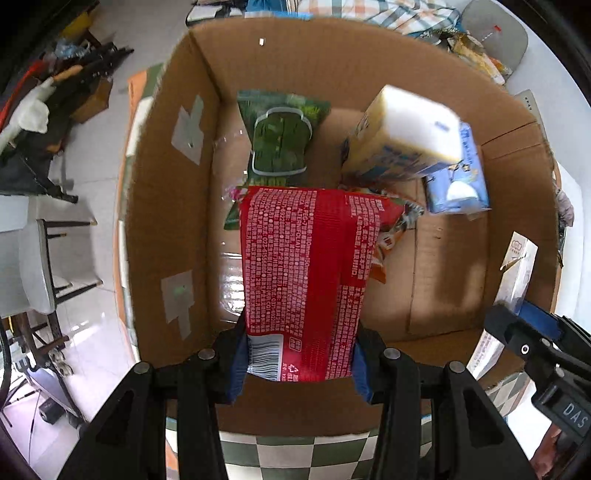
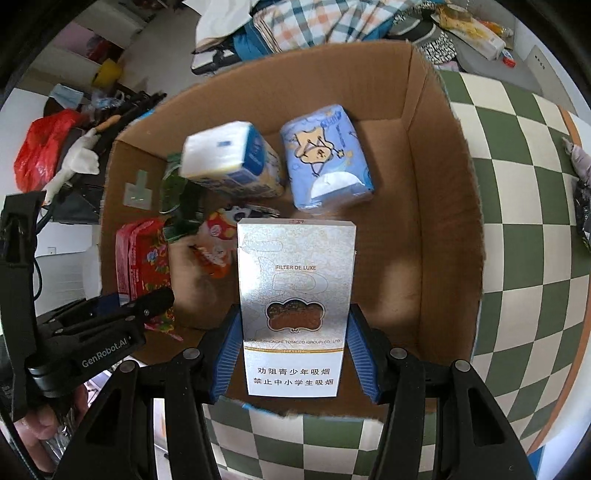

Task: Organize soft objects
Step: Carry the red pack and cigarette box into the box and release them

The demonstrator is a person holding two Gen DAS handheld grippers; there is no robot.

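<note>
My left gripper (image 1: 297,360) is shut on a red wipes pack (image 1: 306,273) and holds it over the cardboard box (image 1: 166,184). My right gripper (image 2: 295,354) is shut on a silver cigarette carton (image 2: 295,295) and holds it over the same box (image 2: 450,206). Inside the box lie a green wipes pack (image 1: 282,138), a blue tissue pack (image 2: 325,158), an orange snack packet (image 2: 218,240) and a white-and-yellow tissue pack (image 2: 229,158), which is blurred. The red pack (image 2: 142,262) and the left gripper (image 2: 110,325) show at the left of the right wrist view.
The box stands on a green-and-white checked cloth (image 2: 517,221). Checked fabric and clutter (image 2: 314,29) lie beyond the box. A chair (image 1: 37,258) and piled things (image 1: 55,92) stand on the floor to the left.
</note>
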